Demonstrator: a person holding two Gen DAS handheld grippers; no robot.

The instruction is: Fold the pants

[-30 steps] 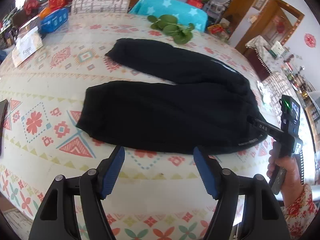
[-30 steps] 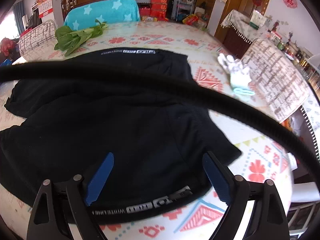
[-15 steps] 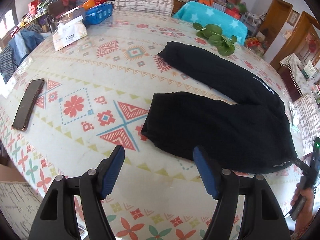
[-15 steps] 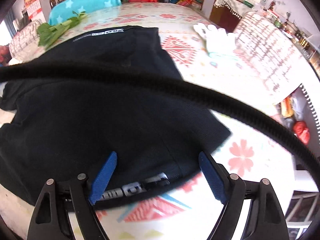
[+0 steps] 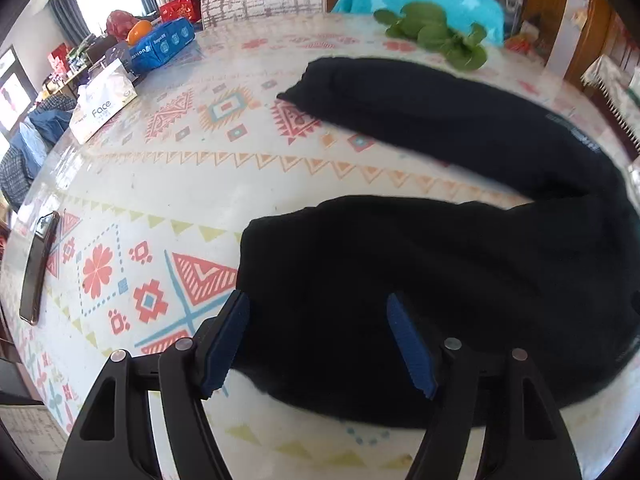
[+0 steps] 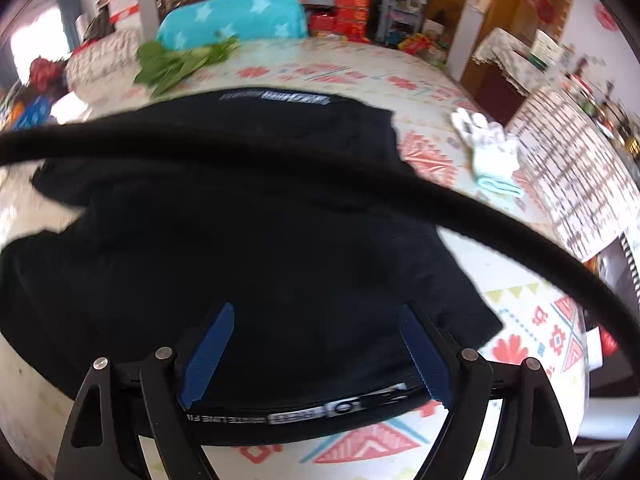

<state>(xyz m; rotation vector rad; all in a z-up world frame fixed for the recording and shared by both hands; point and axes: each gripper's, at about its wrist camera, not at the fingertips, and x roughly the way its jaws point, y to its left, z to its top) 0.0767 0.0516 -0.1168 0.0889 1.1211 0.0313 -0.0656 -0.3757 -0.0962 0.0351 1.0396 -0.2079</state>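
Black pants (image 5: 460,256) lie flat on the patterned table, legs spread in a V, one leg (image 5: 420,108) reaching toward the far side. My left gripper (image 5: 318,332) is open, its blue pads over the cuff end of the near leg. In the right wrist view the pants (image 6: 260,232) fill the middle, and my right gripper (image 6: 316,344) is open over the waistband (image 6: 320,410) with its white lettering. A black cable (image 6: 280,168) crosses that view.
Green leafy vegetables (image 5: 440,36), a tissue box (image 5: 102,106), a blue pack (image 5: 164,46) and a dark phone (image 5: 38,268) lie on the table. White gloves (image 6: 488,148) and a printed sheet (image 6: 576,184) lie right of the pants. Chairs stand at the far edge.
My left gripper has moved in over the cuff end of the near leg. My right gripper has stayed over the waistband and shifted slightly.
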